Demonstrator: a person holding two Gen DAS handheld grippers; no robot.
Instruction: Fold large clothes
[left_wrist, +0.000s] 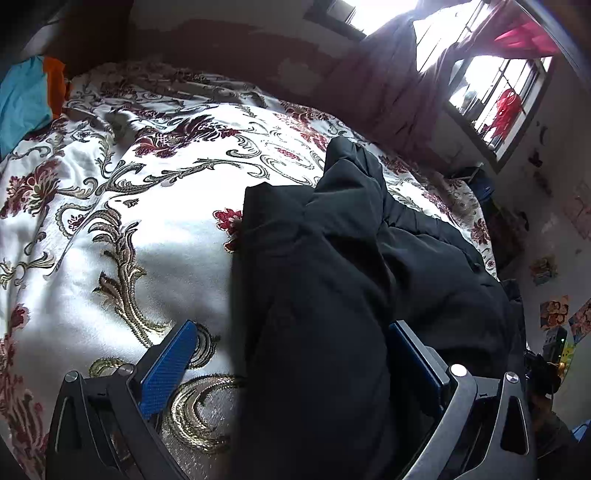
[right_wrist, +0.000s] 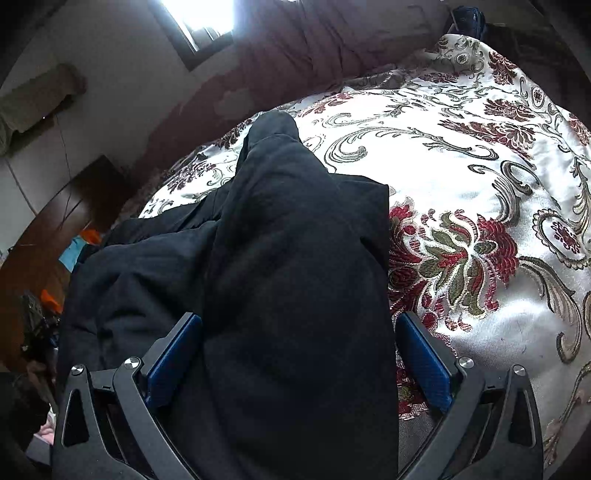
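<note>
A large black padded garment lies bunched on a bed with a white, red and gold floral cover. My left gripper stands open low over the garment's near edge, with black cloth running between its blue pads. In the right wrist view the same black garment fills the middle of the bed cover. My right gripper is open too, its blue pads wide on either side of a thick fold of the cloth. A sleeve-like end points away toward the wall.
A dark red headboard or wall panel runs behind the bed. Barred windows with curtains sit to the right. Blue and orange cloth lies at the far left bed edge. Wooden furniture stands left of the bed.
</note>
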